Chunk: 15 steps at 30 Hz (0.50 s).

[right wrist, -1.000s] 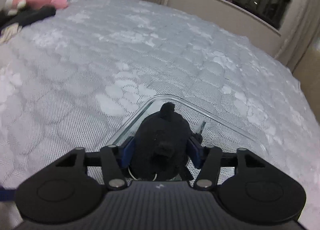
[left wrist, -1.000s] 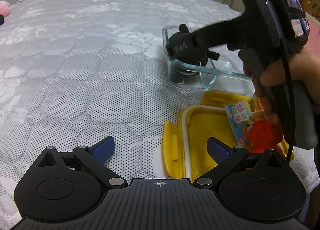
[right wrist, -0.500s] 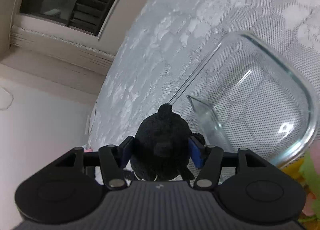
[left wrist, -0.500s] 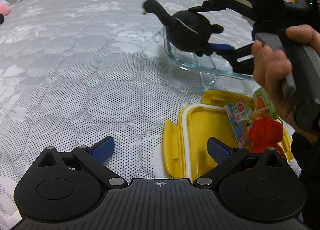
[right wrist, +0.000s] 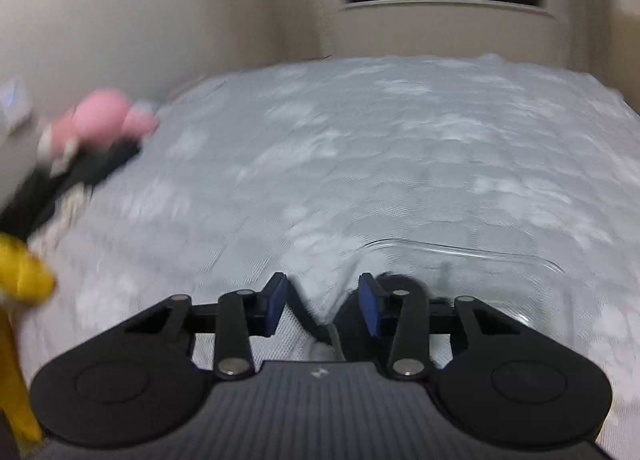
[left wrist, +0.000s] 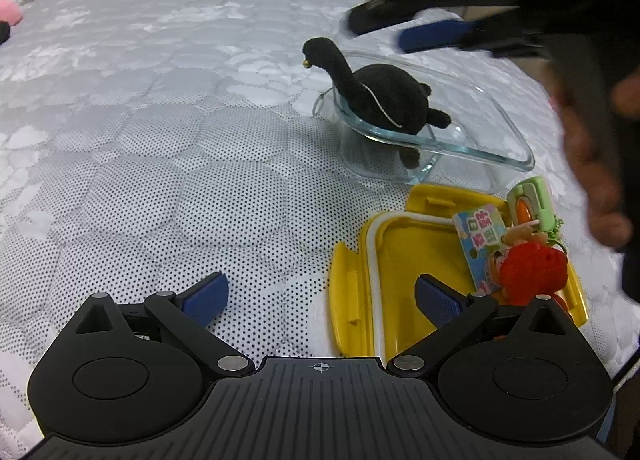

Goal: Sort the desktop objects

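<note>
Colourful tag [left wrist: 480, 244] print in yellow lid [left wrist: 404, 260] blurs beyond reading.

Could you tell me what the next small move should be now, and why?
Probably bring the open left gripper forward and right toward the red plush on the yellow lid. The black plush already rests in the glass dish, and the right gripper is open and empty above it.
</note>
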### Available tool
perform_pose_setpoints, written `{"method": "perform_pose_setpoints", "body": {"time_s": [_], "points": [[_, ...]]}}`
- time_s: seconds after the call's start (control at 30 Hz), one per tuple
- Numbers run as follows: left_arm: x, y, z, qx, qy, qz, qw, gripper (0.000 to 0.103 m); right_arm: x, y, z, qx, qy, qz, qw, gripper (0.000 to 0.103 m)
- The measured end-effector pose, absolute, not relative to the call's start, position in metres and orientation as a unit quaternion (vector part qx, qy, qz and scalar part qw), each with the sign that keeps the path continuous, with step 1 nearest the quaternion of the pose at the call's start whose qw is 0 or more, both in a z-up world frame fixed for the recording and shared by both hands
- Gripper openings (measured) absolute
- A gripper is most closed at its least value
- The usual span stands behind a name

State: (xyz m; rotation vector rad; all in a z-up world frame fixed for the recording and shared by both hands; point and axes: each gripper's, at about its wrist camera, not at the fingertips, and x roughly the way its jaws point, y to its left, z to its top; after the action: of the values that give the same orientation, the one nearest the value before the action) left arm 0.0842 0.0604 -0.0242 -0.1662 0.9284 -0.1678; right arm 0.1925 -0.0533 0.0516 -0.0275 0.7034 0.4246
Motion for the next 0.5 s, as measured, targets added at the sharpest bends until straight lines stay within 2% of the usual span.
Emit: {"method": "perform_pose_setpoints", "body": {"time_s": [0.13, 0.2, 0.27, 0.3, 0.4, 0.5], "points": [[0.084, 0.061, -0.024, -0.077, 0.447, -0.082, 0.888, 0.102, 0.181, -0.010, 0.034, -0.159, 0.299, 0.201, 0.919, 0.038], [0.084, 0.061, -0.025, -0.079, 0.447, -0.082, 0.887, 0.102, 0.178, -0.002, 0.030, -0.166, 0.312, 0.224, 0.909, 0.037], [0.085, 0.062, -0.025, -0.081, 0.447, -0.080, 0.887, 0.102, 0.179, 0.003, 0.027, -0.168, 0.312, 0.217, 0.910, 0.013], [0.085, 0.061, -0.025, -0.080, 0.447, -0.079, 0.887, 0.102, 0.181, 0.004, 0.026, -0.178, 0.303, 0.202, 0.914, 0.008], [0.085, 0.061, -0.026, -0.077, 0.447, -0.080, 0.888, 0.102, 0.185, -0.012, 0.030, -0.161, 0.287, 0.169, 0.929, 0.007], [0.087, 0.061, -0.028, -0.080, 0.448, -0.078, 0.887, 0.102, 0.203, -0.043, 0.033, -0.088, 0.325, 0.144, 0.931, 0.007]]}}
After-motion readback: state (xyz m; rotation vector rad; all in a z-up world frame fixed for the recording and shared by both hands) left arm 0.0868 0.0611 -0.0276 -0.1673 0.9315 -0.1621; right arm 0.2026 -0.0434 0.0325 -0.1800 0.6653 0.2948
